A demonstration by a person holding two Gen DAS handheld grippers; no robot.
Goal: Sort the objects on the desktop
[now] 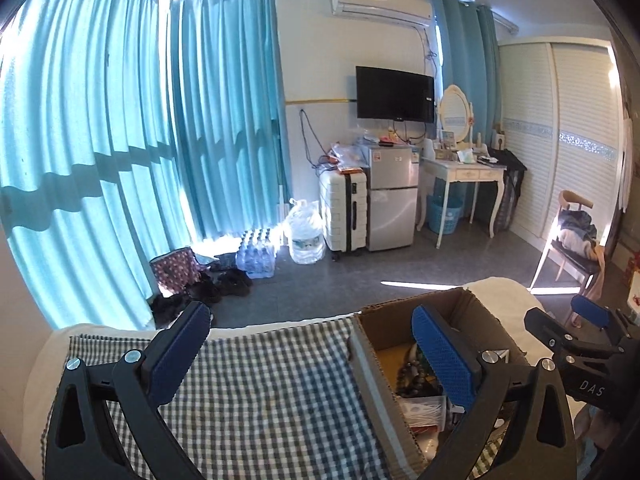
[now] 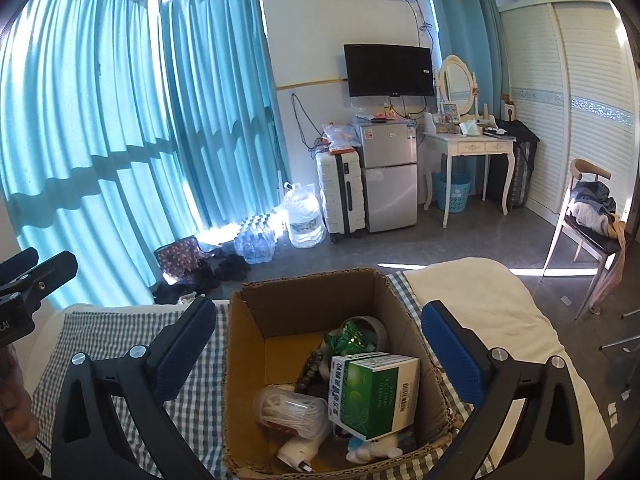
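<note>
A brown cardboard box [image 2: 248, 364] stands on a checked cloth [image 2: 196, 404]. It holds a green and white medicine box [image 2: 372, 392], a clear tub of cotton swabs [image 2: 292, 410], a bead string [image 2: 310, 368], a green packet [image 2: 350, 338] and a white charger [image 2: 294, 452]. My right gripper [image 2: 320, 344] is open and empty, its fingers straddling the box from above. My left gripper [image 1: 316, 356] is open and empty over the cloth [image 1: 260, 400], its right finger over the box [image 1: 372, 364]. The right gripper also shows at the right of the left wrist view [image 1: 576, 328].
The cloth covers a white padded surface [image 2: 480, 292]. Beyond its far edge is floor with shoes [image 2: 228, 272], water bottles [image 2: 304, 220], a suitcase [image 2: 340, 196], a small fridge [image 2: 388, 176], a dressing table [image 2: 468, 148] and a chair [image 2: 592, 224] at the right.
</note>
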